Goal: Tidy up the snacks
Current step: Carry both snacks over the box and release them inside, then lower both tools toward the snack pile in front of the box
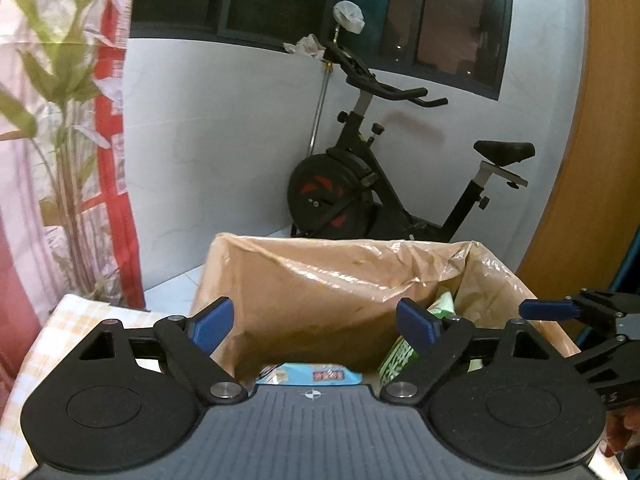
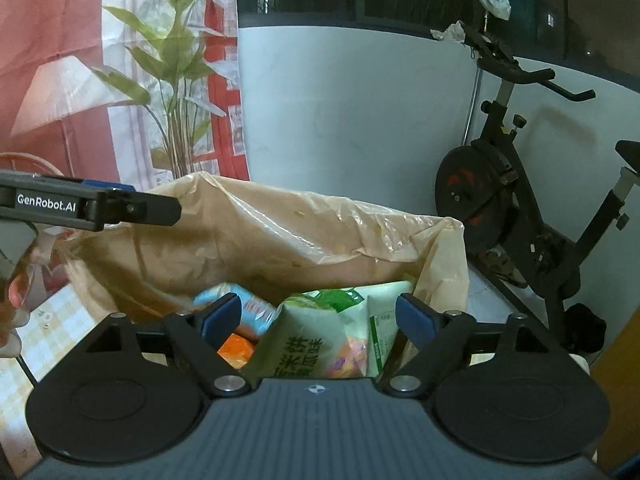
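Observation:
A cardboard box lined with a tan plastic bag [image 1: 320, 280] [image 2: 280, 232] stands in front of both grippers. Inside lie snack packs: a light-blue pack [image 1: 316, 376] [image 2: 244, 308], green packs [image 1: 400, 360] [image 2: 312, 332] and an orange pack [image 2: 236, 350]. My left gripper [image 1: 314, 326] is open and empty above the box's near edge. My right gripper [image 2: 318, 318] is open and empty above the packs. The right gripper also shows at the right of the left wrist view [image 1: 560, 310], and the left gripper shows at the left of the right wrist view [image 2: 100, 206].
The box sits on a table with a yellow checked cloth [image 1: 60, 332] [image 2: 44, 320]. An exercise bike [image 1: 380, 184] [image 2: 520, 200] stands behind by a white wall. A leafy plant [image 2: 176, 80] and red-and-white curtain are at the left. A wooden panel [image 1: 600, 160] is at the right.

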The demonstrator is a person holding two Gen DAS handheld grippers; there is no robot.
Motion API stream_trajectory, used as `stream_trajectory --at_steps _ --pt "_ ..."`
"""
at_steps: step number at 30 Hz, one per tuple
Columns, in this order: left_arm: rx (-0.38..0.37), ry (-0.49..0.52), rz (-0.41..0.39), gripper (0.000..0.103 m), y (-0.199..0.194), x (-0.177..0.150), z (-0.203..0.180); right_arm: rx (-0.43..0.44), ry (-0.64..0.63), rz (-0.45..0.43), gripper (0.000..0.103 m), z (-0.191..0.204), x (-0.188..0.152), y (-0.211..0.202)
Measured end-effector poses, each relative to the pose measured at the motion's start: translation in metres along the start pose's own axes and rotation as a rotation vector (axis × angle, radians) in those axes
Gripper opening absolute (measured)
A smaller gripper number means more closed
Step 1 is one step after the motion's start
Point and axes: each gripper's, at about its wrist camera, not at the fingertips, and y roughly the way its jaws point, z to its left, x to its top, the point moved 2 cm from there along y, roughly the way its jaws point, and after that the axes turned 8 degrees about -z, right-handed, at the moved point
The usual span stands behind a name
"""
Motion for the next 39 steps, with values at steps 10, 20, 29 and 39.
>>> stream_trajectory --at_steps 10,20,29,39 --pt "0.049 -0.01 -0.005 0.089 -0.051 -0.021 0.016 0.039 -0.003 -0.044 0.087 0.02 -0.01 -0.046" --pt "0.065 -0.04 -0.027 0.089 -0.081 -0.052 0.024 0.043 -0.023 -0.045 0.087 0.029 -0.035 -0.074" --pt "0.083 -0.073 -0.026 0.088 -0.091 -0.076 0.029 0.033 -0.007 -0.051 0.087 0.025 -0.053 -0.086" --pt "0.102 -0.108 0.018 0.088 -0.09 -0.109 0.032 0.013 0.017 -0.002 0.087 0.028 -0.089 -0.084"
